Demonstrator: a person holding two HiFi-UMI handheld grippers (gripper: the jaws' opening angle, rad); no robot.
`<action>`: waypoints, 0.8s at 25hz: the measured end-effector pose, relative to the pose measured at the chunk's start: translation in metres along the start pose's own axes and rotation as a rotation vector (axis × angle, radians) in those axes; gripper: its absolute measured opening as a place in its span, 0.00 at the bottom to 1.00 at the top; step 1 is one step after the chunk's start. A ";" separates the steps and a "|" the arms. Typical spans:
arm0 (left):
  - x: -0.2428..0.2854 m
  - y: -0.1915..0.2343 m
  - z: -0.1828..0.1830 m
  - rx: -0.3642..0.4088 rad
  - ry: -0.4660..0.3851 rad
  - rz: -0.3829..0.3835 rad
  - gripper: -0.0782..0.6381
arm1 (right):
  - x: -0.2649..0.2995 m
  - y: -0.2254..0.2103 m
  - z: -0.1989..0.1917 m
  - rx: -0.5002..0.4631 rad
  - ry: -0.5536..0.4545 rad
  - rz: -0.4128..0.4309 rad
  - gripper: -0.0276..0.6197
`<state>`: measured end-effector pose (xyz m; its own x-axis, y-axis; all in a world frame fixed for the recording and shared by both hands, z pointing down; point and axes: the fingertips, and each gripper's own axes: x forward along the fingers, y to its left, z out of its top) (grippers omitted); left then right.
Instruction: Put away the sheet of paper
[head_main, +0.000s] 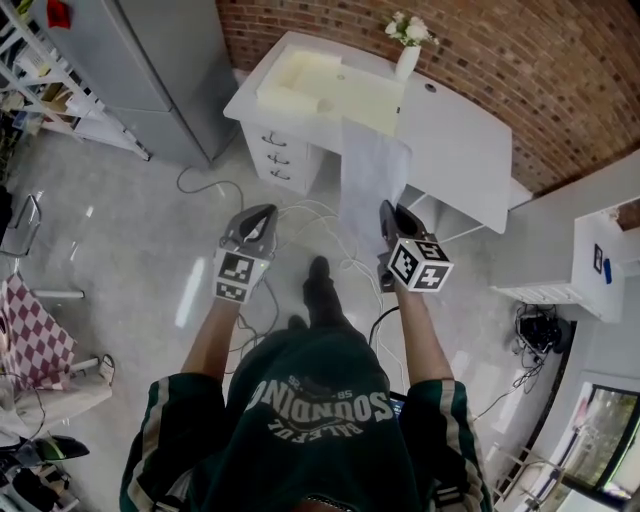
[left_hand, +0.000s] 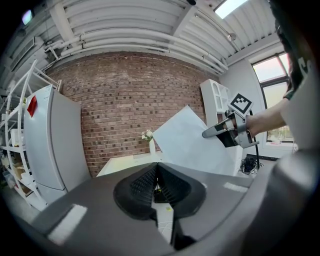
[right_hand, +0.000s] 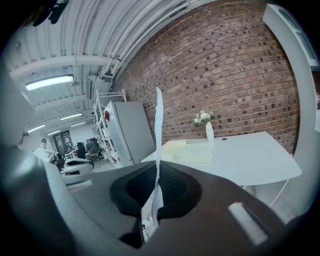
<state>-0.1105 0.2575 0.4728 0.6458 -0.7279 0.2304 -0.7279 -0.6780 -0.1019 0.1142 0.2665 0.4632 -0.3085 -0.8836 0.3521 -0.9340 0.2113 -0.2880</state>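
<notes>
Here the sheet of paper (head_main: 372, 185) is in the air in front of the white desk (head_main: 460, 140). It is held by its near edge in the right claw (head_main: 388, 212), whose jaws are pressed together on it. From there it reaches forward toward the desk; whether its far edge touches the desk is not clear. The sheet looks thin, light and limp, so it will probably bend or flutter if carried fast, and a hard pull may crease or tear it. A pinch a little inside one edge seems the safe place to hold it. The left claw (head_main: 265, 212) is beside it, with its jaws closed on nothing. There is one sheet, two claws and one desk. On the desk stand one vase (head_main: 407, 60) with flowers and one pale shallow tray (head_main: 330, 85). Several loose cables (head_main: 300, 215) lie on the floor (head_main: 130, 230) below.
</notes>
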 end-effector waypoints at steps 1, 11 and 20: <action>0.007 0.004 0.001 0.002 0.001 -0.003 0.12 | 0.007 -0.003 0.002 0.003 0.000 -0.001 0.04; 0.088 0.055 0.016 0.009 0.013 -0.010 0.12 | 0.086 -0.040 0.045 0.033 -0.005 0.000 0.05; 0.145 0.095 0.018 -0.010 0.045 0.012 0.12 | 0.153 -0.069 0.074 0.054 0.017 0.017 0.04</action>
<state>-0.0819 0.0853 0.4796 0.6262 -0.7304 0.2729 -0.7378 -0.6682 -0.0954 0.1447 0.0860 0.4708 -0.3276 -0.8730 0.3613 -0.9176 0.2028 -0.3420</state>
